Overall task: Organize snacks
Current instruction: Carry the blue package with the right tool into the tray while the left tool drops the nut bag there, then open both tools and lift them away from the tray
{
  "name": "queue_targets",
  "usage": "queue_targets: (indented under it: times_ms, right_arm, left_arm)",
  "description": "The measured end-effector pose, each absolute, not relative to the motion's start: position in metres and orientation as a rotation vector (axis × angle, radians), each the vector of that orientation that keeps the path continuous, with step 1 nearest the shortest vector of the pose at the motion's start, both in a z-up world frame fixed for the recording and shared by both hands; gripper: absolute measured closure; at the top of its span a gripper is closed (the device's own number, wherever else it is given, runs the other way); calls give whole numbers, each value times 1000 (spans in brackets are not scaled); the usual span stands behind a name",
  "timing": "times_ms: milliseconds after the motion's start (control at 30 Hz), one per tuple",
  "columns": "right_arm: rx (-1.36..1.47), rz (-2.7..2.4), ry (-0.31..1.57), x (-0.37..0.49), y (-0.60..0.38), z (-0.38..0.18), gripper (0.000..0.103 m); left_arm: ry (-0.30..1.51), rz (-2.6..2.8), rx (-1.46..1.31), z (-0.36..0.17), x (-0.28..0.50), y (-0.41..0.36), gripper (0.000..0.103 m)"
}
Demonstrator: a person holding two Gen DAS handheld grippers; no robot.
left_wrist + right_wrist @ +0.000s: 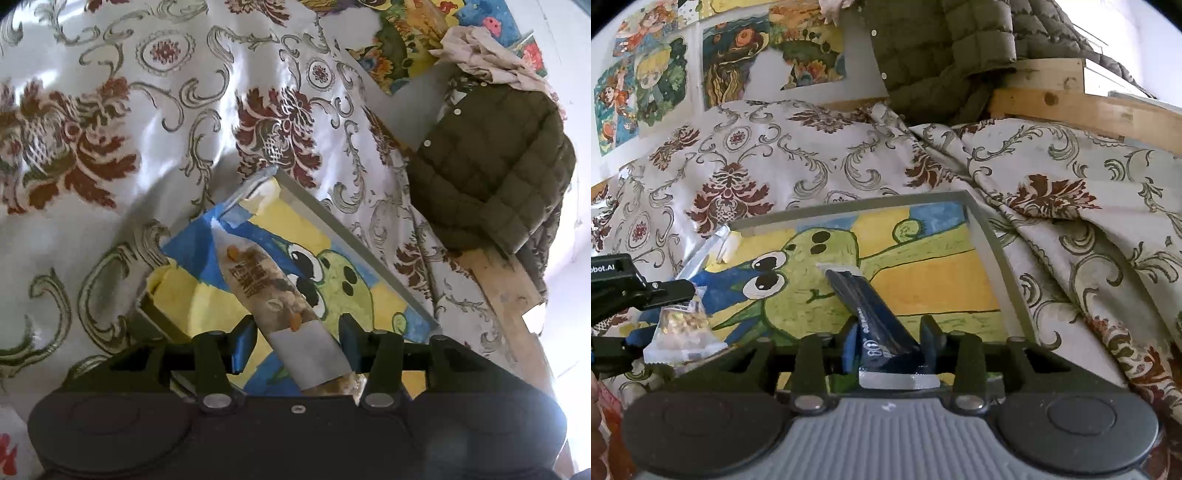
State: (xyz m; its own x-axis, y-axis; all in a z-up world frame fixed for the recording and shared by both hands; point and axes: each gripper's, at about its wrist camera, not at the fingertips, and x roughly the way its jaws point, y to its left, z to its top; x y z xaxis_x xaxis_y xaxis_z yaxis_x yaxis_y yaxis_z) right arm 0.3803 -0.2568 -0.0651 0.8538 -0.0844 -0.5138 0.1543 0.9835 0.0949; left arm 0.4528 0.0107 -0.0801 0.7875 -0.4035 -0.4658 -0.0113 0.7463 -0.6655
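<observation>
Two snack packets, one between each pair of tongs, both down in the frog-painted tray (321, 218).

Hard to make out, left to right:
- Left wrist view: dark print on the nut packet (266, 284) blurred past reading.
- Same view: near end of that packet cut off behind the tongs' own black body, and the near tray corner hidden the same way.
- Right wrist view: at the far left edge, only the finger ends of the other tongs in shot.
- Same view: white lettering on the dark blue packet (871, 306) too smeared to read.

Left tongs (295, 332):
- Open, with the nut packet between the blue pads.
- A sliver of tray visible beside the left pad; right pad just beside the wrapper, contact not certain.
- Packet flat on the painted tray floor, slanting from near right to far left.
- Brown mottled wrapper with small orange nut pictures, a plain grey band at the near end and a clear strip past it.

Right tongs (890, 332):
- Jaws parted, with the dark blue packet lying between them on the frog's green body, clear of the pads as far as can be judged.
- Slim and glossy, silvery crimped seal at each end, far end pointing toward the frog's eyes.

Around the tray: floral cloth (1071, 206), rumpled. Farther right: an olive quilted jacket (491, 158) over a wooden rail (509, 295).
</observation>
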Motion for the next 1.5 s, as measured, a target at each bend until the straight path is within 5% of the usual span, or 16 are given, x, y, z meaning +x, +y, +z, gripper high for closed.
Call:
queue_targets:
  times_ms: [100, 167, 400, 833, 1500]
  right_arm:
    - [145, -137, 521, 374, -258, -57, 39]
    - [147, -139, 506, 367, -260, -48, 23]
    - [151, -216, 420, 330, -266, -16, 1]
    - [159, -214, 228, 219, -288, 25, 0]
    - [39, -139, 172, 79, -268, 26, 0]
  left_arm:
    - [595, -213, -639, -65, 444, 5, 15]
    - [569, -241, -604, -54, 438, 0, 11]
    - [501, -267, -525, -16, 403, -9, 1]
    - [281, -244, -219, 37, 293, -37, 1]
    - [272, -147, -90, 20, 115, -13, 1]
